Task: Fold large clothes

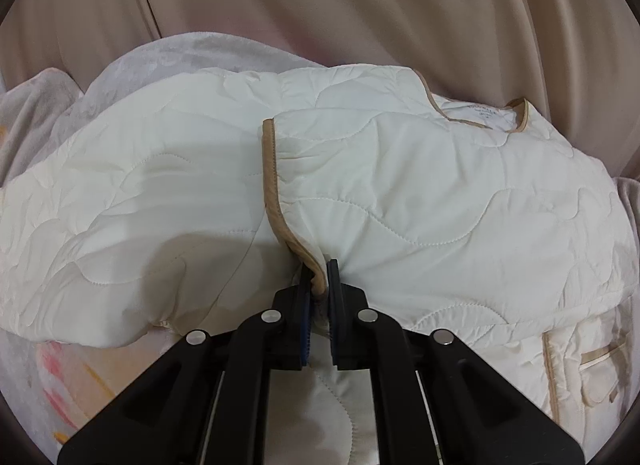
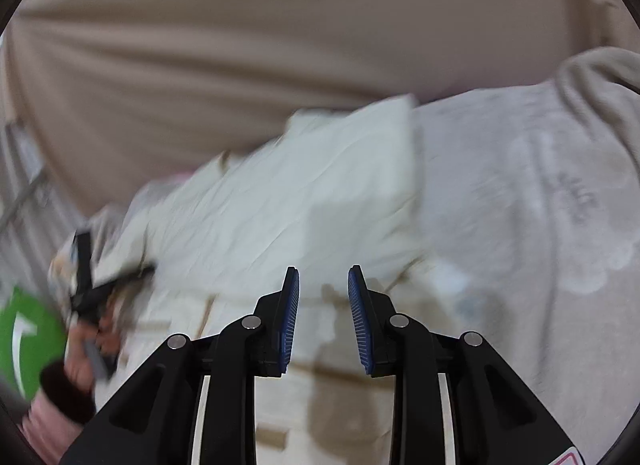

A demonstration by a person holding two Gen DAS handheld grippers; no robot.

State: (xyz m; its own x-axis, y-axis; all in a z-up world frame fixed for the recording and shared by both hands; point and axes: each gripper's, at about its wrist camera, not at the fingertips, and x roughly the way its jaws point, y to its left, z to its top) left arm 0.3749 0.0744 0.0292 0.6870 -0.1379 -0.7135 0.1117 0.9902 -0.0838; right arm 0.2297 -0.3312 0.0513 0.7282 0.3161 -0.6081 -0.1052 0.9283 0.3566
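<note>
A cream quilted jacket (image 1: 420, 185) with tan binding lies spread on a pale grey blanket (image 1: 160, 61). My left gripper (image 1: 319, 269) is shut on the jacket's tan-bound front edge (image 1: 272, 169), which runs up and away from the pads. In the blurred right wrist view the same jacket (image 2: 300, 201) lies below and ahead of my right gripper (image 2: 323, 277). That gripper stands open, its blue pads (image 2: 290, 313) apart with nothing pinched between them. At that view's left edge the left gripper (image 2: 88, 289) and a hand (image 2: 80, 365) in a pink sleeve show.
Beige curtain folds (image 1: 360, 5) hang behind the bed. The grey blanket (image 2: 540, 205) stretches off to the right of the jacket. A pocket with tan trim (image 1: 592, 369) sits at the jacket's lower right. A green marker with a white arrow (image 2: 24, 345) shows at the left.
</note>
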